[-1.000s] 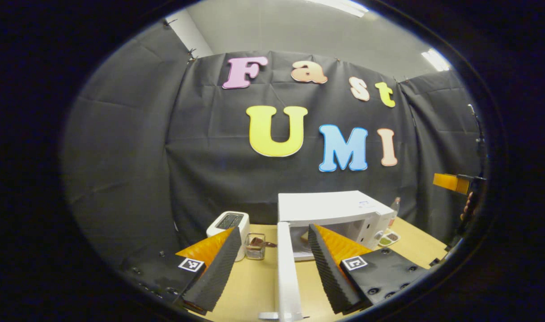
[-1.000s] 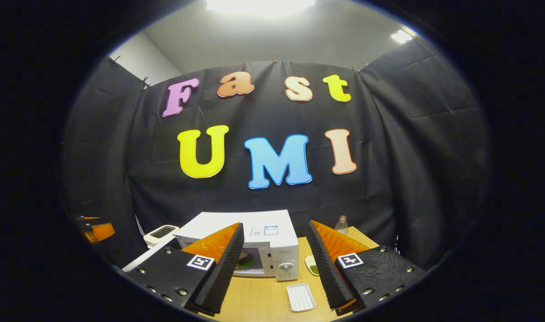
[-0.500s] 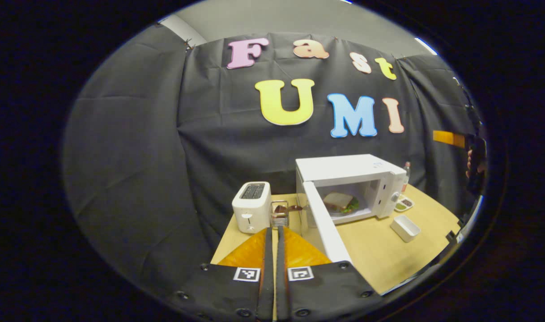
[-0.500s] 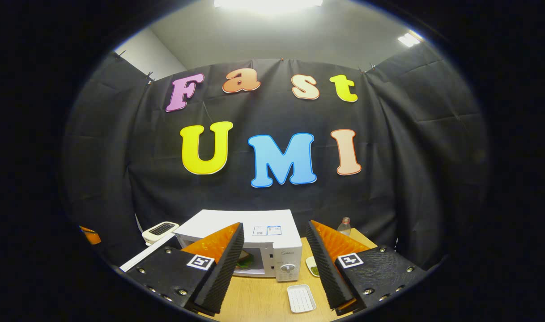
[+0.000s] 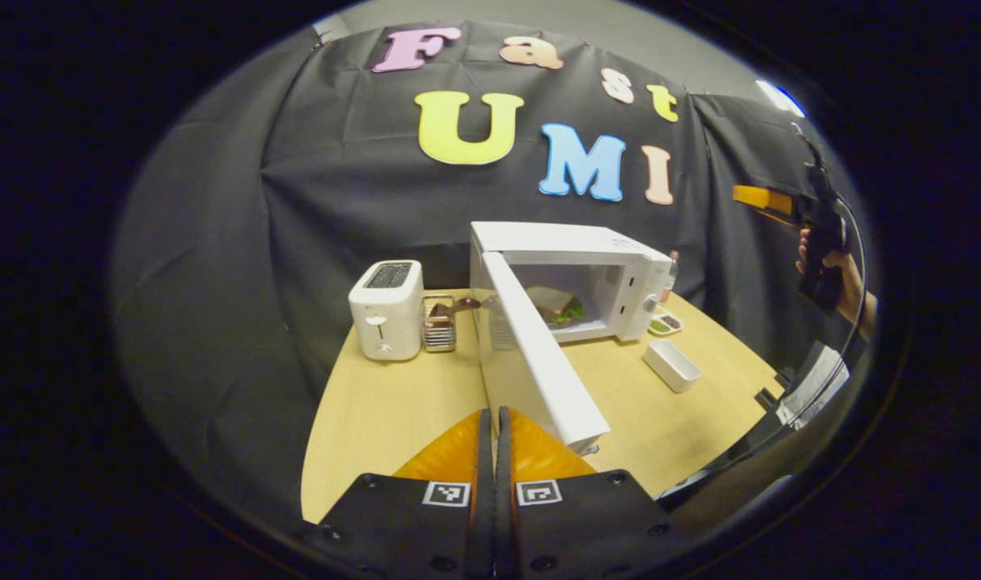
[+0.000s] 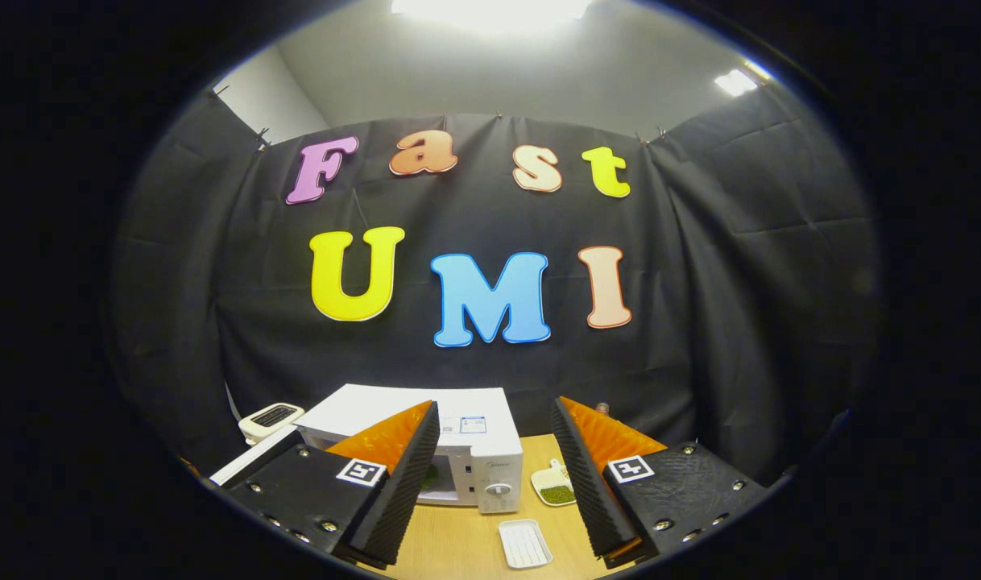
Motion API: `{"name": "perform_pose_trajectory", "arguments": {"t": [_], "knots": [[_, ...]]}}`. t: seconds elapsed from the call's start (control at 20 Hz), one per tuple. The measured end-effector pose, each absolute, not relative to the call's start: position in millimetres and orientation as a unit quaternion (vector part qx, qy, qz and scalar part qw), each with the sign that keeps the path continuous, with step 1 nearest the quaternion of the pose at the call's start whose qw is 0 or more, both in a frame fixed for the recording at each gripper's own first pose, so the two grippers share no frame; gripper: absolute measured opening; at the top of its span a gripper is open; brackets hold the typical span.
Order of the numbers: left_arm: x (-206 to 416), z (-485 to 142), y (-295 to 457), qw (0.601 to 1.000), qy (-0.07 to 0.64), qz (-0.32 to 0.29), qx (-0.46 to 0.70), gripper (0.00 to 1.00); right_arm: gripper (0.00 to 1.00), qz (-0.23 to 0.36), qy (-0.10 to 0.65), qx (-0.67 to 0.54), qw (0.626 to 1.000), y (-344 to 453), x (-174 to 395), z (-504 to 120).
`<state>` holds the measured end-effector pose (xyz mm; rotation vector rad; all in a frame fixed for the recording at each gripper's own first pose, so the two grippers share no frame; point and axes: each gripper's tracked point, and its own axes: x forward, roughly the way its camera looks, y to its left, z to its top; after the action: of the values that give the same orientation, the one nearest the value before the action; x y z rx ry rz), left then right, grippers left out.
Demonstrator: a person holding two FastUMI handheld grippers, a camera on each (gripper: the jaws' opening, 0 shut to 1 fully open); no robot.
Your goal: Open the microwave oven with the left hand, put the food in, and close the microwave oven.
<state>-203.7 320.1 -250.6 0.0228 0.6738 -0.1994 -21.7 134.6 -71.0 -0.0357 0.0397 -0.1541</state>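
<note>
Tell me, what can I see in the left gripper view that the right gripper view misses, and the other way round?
Left gripper view alone: the sandwich inside the microwave, a small rack beside the toaster, the left gripper with fingers together, and a hand holding the other gripper off to the side.

Right gripper view alone: the right gripper with fingers spread apart and nothing between them, and a bright ceiling light.

Both: the white microwave with its door swung open, the toaster, a white tray, a small divided dish and the wooden table.
</note>
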Motion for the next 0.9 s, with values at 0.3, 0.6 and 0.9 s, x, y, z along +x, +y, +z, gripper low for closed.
{"name": "perform_pose_trajectory", "arguments": {"t": [0.3,0.6,0.9], "knots": [[-204,-252,287,0.935,0.338,-0.111,-0.001,0.09,0.85,-0.084,0.000,-0.019,0.996,110,-19,-55],[-192,-259,229,0.935,0.334,-0.117,-0.007,0.07,0.85,-0.073,0.002,-0.012,0.997,78,-4,-55],[-163,-263,168,0.936,0.322,-0.138,0.017,0.07,0.85,-0.069,0.006,-0.006,0.998,42,9,-57]]}}
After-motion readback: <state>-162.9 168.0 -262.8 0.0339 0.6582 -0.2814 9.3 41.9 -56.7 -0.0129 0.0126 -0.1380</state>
